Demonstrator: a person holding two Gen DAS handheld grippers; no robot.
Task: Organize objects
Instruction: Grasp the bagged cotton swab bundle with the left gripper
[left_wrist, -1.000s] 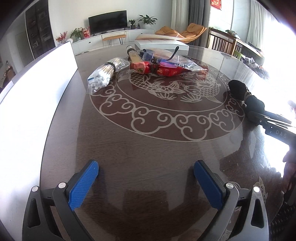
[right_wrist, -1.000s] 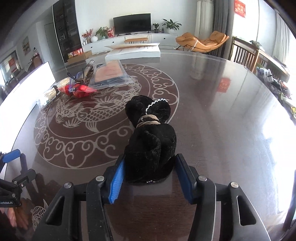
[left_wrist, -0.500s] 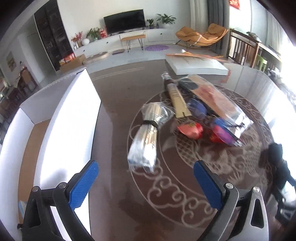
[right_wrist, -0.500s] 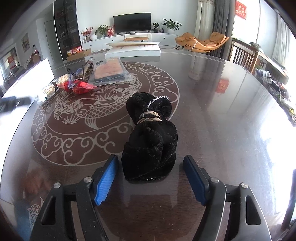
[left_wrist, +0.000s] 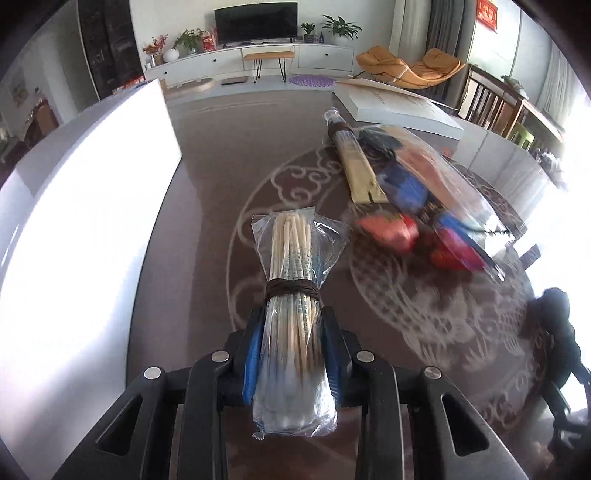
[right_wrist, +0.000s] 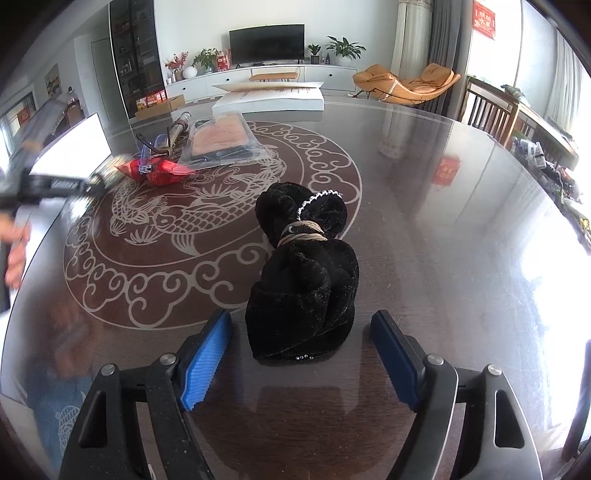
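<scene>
Left gripper clamped on the bag of sticks, right gripper spread around the black cloth bundle; next, probably into the white box.

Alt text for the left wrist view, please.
The left gripper is shut on a bagged bundle of sticks tied with brown cord, above a dark patterned table. A white box stands left; more packets lie ahead right.
</scene>
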